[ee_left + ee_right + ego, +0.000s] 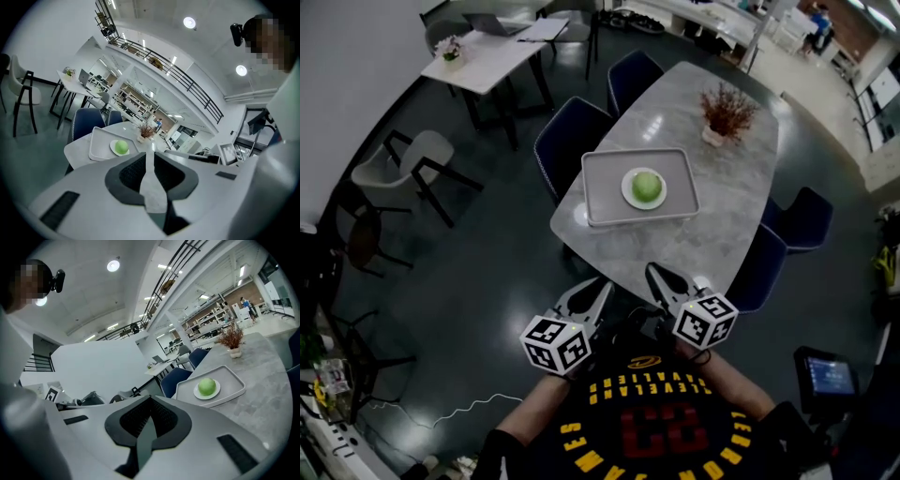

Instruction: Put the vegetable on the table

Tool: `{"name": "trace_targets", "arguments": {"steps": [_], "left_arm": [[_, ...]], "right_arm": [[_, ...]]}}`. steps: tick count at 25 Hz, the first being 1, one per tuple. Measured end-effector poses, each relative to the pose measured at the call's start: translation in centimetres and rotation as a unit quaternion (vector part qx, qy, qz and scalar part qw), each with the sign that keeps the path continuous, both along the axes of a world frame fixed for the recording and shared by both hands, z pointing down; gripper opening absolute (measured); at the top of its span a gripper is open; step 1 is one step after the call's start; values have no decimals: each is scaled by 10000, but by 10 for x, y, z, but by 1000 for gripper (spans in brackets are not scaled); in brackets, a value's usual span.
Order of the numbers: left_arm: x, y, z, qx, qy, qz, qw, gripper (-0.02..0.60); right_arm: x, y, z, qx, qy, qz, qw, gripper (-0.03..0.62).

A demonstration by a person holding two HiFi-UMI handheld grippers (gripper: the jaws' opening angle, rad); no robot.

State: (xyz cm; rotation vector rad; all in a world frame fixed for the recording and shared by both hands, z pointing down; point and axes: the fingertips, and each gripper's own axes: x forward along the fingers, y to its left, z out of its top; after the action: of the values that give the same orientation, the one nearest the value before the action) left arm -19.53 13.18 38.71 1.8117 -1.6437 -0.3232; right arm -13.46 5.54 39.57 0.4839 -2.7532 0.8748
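A round green vegetable [646,186] lies on a white plate [627,196] inside a grey tray [600,178] on the marble table [722,216]. Both grippers hover close to my chest, short of the table's near edge and well away from the tray. My left gripper [600,285] shows a narrow gap between its jaws with nothing in it. My right gripper [652,271] has its tips together and holds nothing. The left gripper view has the vegetable [121,147] and tray [98,143] above that gripper [149,153]. In the right gripper view the vegetable [206,386] is upper right of that gripper [150,398].
A potted dried plant [727,111] stands on the table's far end. Dark blue chairs [572,141] [792,230] ring the table. A white table with a laptop [492,52] and white chairs [408,164] stand at the back left. A small screen [827,375] is at my right.
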Motion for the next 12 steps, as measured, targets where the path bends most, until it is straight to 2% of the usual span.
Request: {"name": "trace_targets", "arguments": {"steps": [5,12], "left_arm": [[-12,-36,-23,73,-351,-200,9992,57],[3,-89,-23,-78,-408,-279,9988,57]], "right_arm": [[-2,-47,-20,11,-375,80,9993,5],[22,-98,-15,-45,-413,174,9990,5]]}}
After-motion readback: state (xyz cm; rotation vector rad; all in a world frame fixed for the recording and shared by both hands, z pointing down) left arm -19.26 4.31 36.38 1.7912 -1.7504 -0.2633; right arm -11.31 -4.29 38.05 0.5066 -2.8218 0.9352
